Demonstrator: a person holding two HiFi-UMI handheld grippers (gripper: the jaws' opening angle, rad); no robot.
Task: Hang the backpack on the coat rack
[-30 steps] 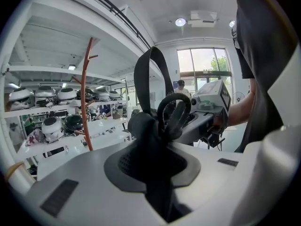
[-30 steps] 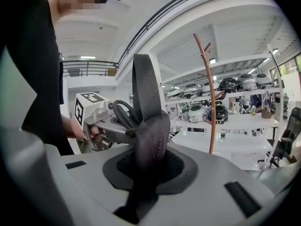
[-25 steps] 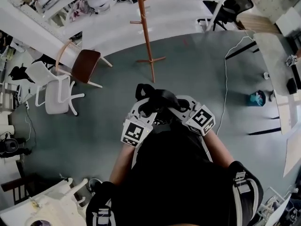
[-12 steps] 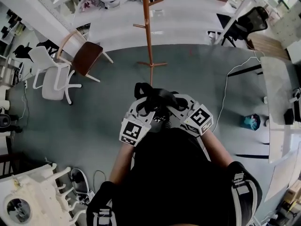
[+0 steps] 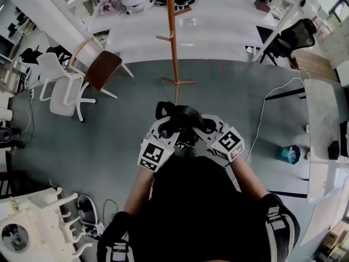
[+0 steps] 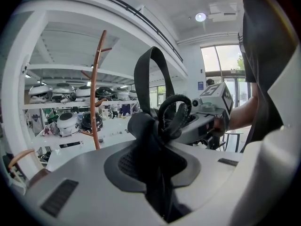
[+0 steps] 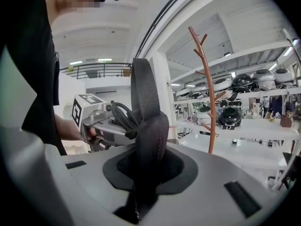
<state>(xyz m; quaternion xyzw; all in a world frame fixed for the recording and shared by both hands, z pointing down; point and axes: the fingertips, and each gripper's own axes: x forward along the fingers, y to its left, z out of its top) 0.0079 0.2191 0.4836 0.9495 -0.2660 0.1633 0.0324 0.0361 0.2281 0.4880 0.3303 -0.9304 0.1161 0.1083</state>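
Note:
A black backpack hangs in front of the person, held up by its top. My left gripper is shut on the backpack's shoulder strap, which bulges out between its jaws. My right gripper is shut on the other strap. A webbing loop stands up above the grippers, also seen as the loop in the right gripper view. The wooden coat rack stands on the grey floor straight ahead, a short way beyond the grippers, with its pole and branches in both gripper views.
A brown wooden chair and a white chair stand left of the rack. A black office chair and a desk are at the right, with a white cable on the floor. White shelving with helmets lies behind the rack.
Both grippers with the backpack have come forward toward the coat rack, whose base now lies nearer the grippers. The grip on the straps is unchanged.

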